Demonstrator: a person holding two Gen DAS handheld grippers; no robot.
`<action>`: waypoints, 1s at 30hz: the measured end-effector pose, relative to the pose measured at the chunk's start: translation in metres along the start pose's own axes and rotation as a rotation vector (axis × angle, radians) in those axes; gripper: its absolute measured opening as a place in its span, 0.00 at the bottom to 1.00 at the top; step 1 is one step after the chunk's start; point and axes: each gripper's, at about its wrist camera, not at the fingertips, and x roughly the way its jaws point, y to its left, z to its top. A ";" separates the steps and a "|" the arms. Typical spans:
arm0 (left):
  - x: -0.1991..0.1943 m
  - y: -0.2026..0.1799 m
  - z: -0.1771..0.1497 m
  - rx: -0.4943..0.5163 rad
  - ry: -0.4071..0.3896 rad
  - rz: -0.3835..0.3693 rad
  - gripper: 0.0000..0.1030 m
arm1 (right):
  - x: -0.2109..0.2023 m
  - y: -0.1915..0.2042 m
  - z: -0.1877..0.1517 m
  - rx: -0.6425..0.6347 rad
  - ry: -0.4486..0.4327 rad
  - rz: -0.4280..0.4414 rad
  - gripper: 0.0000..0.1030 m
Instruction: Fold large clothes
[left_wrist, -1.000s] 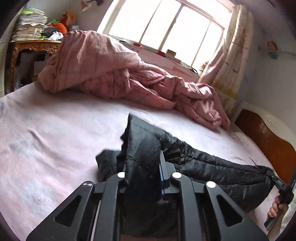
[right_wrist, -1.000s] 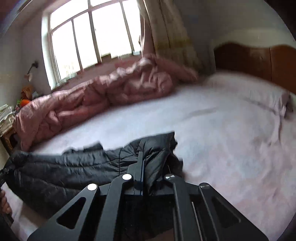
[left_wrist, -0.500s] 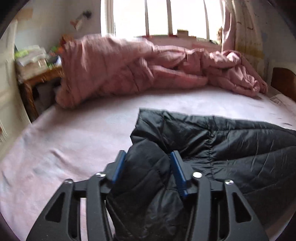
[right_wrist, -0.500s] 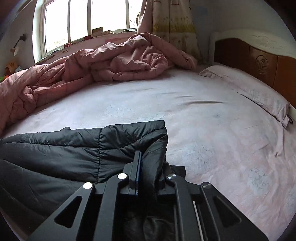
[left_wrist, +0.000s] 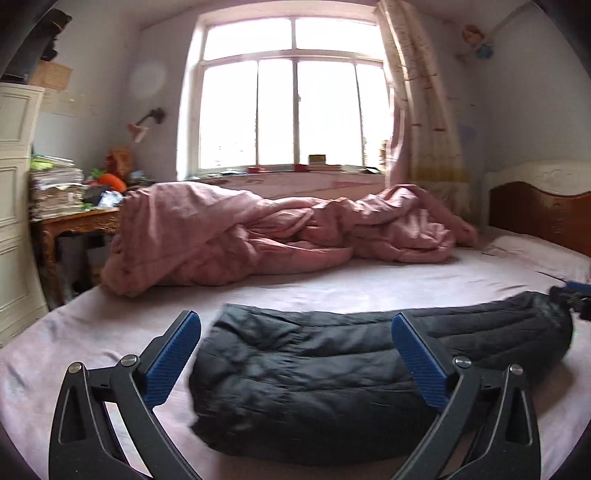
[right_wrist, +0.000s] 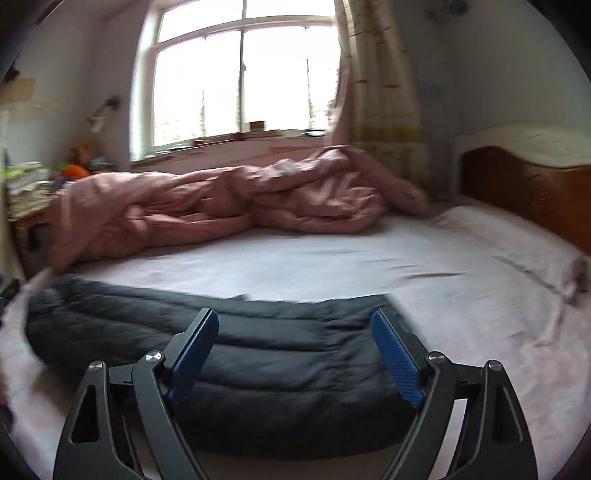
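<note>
Two grippers hang just above one black quilted padded jacket (left_wrist: 354, 384), both with fingers spread wide and grasping nothing. The jacket lies as a long band across the pink-sheeted bed (left_wrist: 332, 288), on the near side of the crumpled pink duvet (left_wrist: 258, 240), probably laid flat so it can be folded. The left gripper (left_wrist: 295, 354) hovers over one end, the right gripper (right_wrist: 295, 350) over the other, likely to take fresh holds.
</note>
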 end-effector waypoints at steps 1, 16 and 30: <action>0.002 -0.006 -0.002 0.007 0.014 -0.022 1.00 | 0.005 0.006 -0.003 0.005 0.022 0.029 0.84; 0.074 -0.006 -0.045 -0.052 0.275 -0.046 0.99 | 0.084 0.081 -0.019 0.032 0.420 0.264 0.17; 0.086 -0.014 -0.059 -0.016 0.357 -0.015 0.99 | 0.138 0.108 -0.051 -0.021 0.509 0.148 0.11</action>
